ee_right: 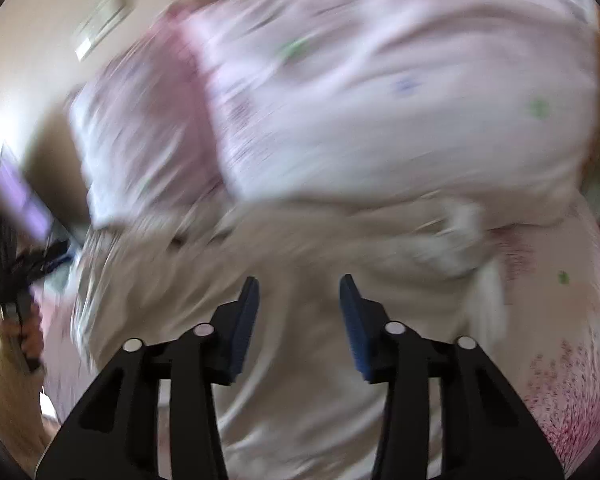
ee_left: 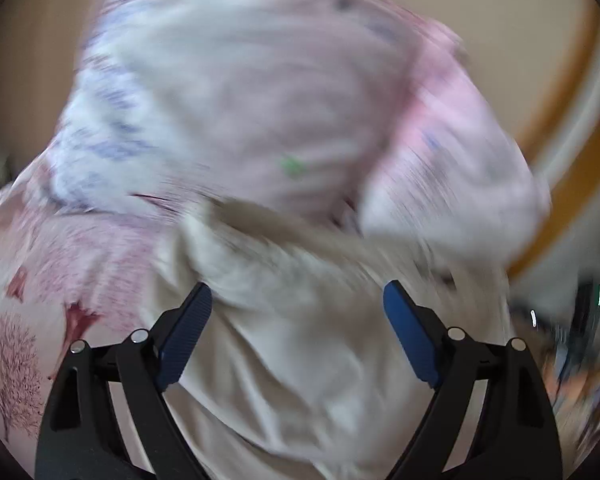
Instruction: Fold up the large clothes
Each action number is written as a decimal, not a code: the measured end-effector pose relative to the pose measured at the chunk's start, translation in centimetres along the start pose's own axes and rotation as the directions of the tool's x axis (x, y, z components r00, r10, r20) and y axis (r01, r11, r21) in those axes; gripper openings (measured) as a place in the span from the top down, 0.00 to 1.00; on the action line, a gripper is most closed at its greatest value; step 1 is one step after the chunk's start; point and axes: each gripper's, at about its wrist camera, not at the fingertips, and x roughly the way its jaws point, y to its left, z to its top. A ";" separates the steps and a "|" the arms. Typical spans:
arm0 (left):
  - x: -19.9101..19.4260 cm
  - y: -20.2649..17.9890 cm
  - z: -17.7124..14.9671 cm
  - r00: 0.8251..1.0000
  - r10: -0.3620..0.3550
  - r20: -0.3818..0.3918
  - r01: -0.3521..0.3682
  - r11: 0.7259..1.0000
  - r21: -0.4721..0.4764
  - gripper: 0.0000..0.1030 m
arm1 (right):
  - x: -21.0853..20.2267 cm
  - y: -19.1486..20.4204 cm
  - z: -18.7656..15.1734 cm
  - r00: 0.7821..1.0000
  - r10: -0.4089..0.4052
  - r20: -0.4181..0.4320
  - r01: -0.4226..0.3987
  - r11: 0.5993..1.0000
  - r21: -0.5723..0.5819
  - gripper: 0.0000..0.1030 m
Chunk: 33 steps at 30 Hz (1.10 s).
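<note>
A cream-white garment lies crumpled under my left gripper, whose blue-padded fingers stand wide apart and hold nothing. The same garment lies under my right gripper, which is open with a narrower gap and is also empty. Both views are blurred by motion. The garment rests on a pink-and-white printed bed cover, also in the right wrist view.
A puffy pink bedding mound rises behind the garment in both views. A tree print marks the cover at the left. An orange-and-white frame is at the right. A dark stand with a purple screen is at the left.
</note>
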 end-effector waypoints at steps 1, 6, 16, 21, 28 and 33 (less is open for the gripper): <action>0.1 -1.4 -0.8 1.000 -0.008 -0.013 0.009 0.999 0.053 0.15 | 0.4 1.0 -0.3 1.000 -0.005 -0.018 0.004 0.999 -0.036 0.61; 2.8 -5.4 -2.8 0.993 0.106 -0.051 -0.091 0.967 0.238 0.17 | 4.3 4.4 -0.4 0.981 -0.160 -0.107 0.138 0.973 -0.188 0.64; 9.0 -3.9 -0.1 0.949 0.283 -0.137 -0.249 0.943 0.218 0.29 | 14.1 1.2 3.7 0.896 -0.314 -0.315 0.281 0.948 -0.147 0.67; 9.7 -3.6 0.6 0.933 0.317 -0.172 -0.281 0.938 0.203 0.36 | 16.0 0.0 4.5 0.877 -0.310 -0.368 0.296 0.950 -0.094 0.67; 3.9 -5.2 -2.1 0.989 0.084 -0.121 -0.063 0.983 0.170 0.34 | 7.7 2.3 1.8 0.976 -0.141 -0.166 0.134 0.990 -0.052 0.67; 4.9 -9.0 -3.6 0.989 0.048 -0.139 -0.015 0.973 0.232 0.28 | 7.6 5.2 0.7 0.988 -0.097 -0.123 0.087 0.993 -0.084 0.67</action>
